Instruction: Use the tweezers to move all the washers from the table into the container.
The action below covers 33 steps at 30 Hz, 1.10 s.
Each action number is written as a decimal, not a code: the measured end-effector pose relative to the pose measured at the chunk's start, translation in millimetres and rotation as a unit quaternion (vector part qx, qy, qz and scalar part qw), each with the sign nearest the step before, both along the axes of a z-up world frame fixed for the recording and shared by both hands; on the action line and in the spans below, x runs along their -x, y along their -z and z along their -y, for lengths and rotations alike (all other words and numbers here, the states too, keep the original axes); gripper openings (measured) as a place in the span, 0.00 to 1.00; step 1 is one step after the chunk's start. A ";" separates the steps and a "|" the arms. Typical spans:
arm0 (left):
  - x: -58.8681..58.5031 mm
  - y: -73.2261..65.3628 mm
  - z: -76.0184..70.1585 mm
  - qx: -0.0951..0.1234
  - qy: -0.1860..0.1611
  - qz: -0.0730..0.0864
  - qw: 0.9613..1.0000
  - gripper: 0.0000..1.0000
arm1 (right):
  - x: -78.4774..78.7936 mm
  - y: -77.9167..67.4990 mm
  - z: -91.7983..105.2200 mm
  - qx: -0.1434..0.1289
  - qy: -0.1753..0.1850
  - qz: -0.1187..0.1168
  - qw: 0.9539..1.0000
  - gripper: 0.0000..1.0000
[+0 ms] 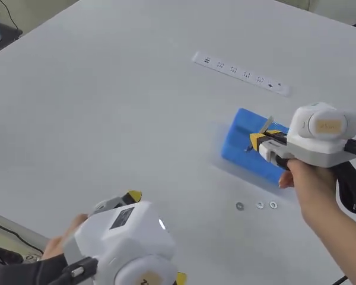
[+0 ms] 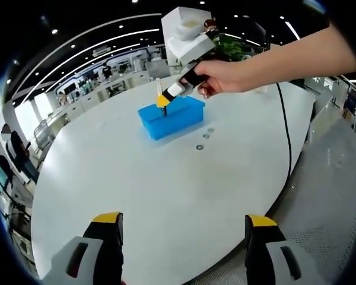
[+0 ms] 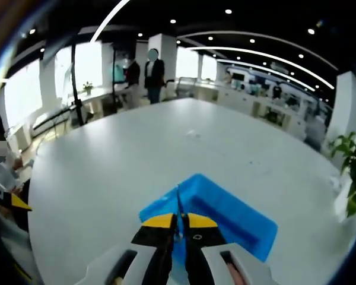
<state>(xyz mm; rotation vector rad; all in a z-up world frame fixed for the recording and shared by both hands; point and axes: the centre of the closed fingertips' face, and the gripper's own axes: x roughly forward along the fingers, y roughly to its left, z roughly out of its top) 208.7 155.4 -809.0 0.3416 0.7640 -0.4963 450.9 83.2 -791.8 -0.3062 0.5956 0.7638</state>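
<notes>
**Desk:** What are the right gripper (image 3: 178,224)'s fingers (image 3: 158,222) doing?

**Photographer:** They are clamping narrow on the tweezers (image 3: 178,200), the yellow tips pressing the thin metal between them. The tweezers are sticking out ahead of the fingers, and their point is hanging over the inside of the blue container (image 3: 232,215). The point is too small to tell whether it is carrying a washer.

**Desk:** And around them?

**Photographer:** In the head view the right gripper (image 1: 258,141) is hovering over the container (image 1: 243,139), with a hand (image 1: 305,178) gripping its handle. Three washers (image 1: 260,205) are lying in a short row on the white desk (image 1: 107,107). They are sitting behind those fingers, on the hand's side, near the container but not touching it. A white power strip (image 1: 240,73) is lying beyond the fingers, well past the container's far side.

**Desk:** And the left gripper?

**Photographer:** The left gripper (image 2: 183,228) is hanging over the desk (image 2: 136,196), its fingers (image 2: 107,228) spreading wide with nothing between them. Well ahead of them the container (image 2: 172,119) is sitting under the right gripper (image 2: 163,102) and the upright tweezers (image 2: 159,88). The washers (image 2: 206,136) are trailing off just to the container's right.
</notes>
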 end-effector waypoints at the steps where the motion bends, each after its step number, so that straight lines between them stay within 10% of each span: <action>1: -0.1 -0.4 0.4 -0.004 0.004 0.004 1.000 0.85 | -0.1 0.7 -0.5 -0.002 0.000 -0.002 1.000 0.02; 11: -4.7 -14.0 6.4 -0.001 0.029 0.014 0.999 0.80 | -5.1 13.2 -6.4 -0.008 -0.004 -0.020 1.000 0.03; 20: -48.9 -63.0 16.7 0.058 0.051 0.056 0.995 0.78 | -3.2 15.9 -5.0 -0.010 -0.006 -0.026 1.000 0.03; 33: -92.9 -119.6 28.0 0.110 0.128 0.087 0.982 0.53 | 22.0 -32.4 5.2 -0.046 -0.034 0.010 0.998 0.02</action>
